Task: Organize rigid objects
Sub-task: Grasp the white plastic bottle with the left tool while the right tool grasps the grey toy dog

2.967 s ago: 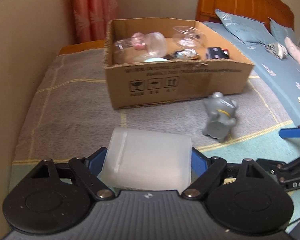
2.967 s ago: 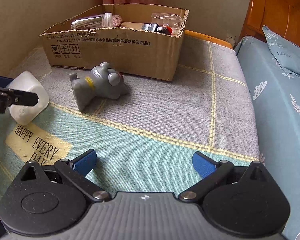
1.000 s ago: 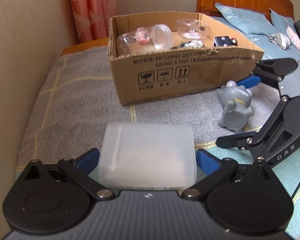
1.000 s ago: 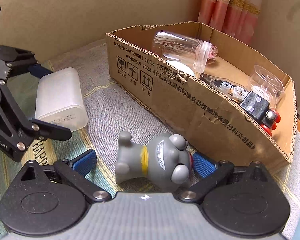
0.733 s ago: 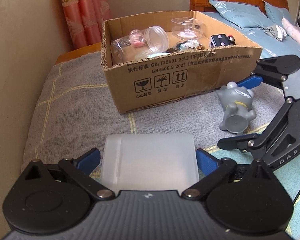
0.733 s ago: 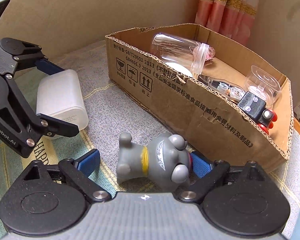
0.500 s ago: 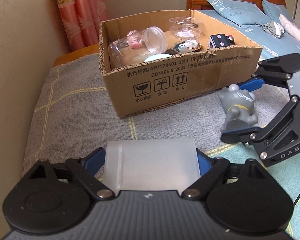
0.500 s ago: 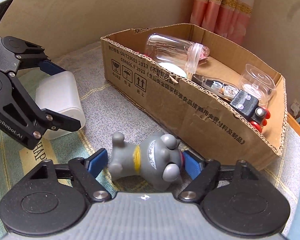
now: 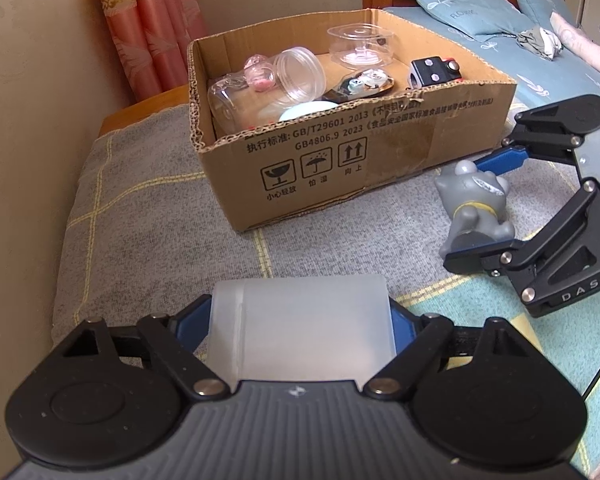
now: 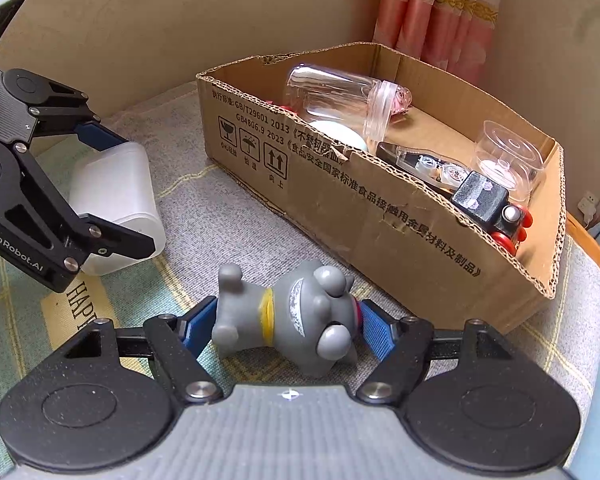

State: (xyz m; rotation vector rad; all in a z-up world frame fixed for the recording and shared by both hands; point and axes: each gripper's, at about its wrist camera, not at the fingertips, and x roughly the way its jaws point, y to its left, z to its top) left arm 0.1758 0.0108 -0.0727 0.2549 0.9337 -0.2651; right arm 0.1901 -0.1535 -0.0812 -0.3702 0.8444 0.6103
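Both grippers pinch their loads beside the box (image 9: 340,160).
Left gripper (image 9: 300,322) is closing on the tub (image 9: 300,328); right gripper (image 10: 288,328) clamps the toy (image 10: 288,320); bare blanket (image 9: 140,232) lies between.

Container (image 9: 300,320) left of figurine (image 9: 476,208); cardboard box (image 9: 340,168) behind both.

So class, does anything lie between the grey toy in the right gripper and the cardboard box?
Nothing visible: only bare blanket separates the grey toy from the cardboard box. Its near wall must be cleared. The right gripper grips the toy.
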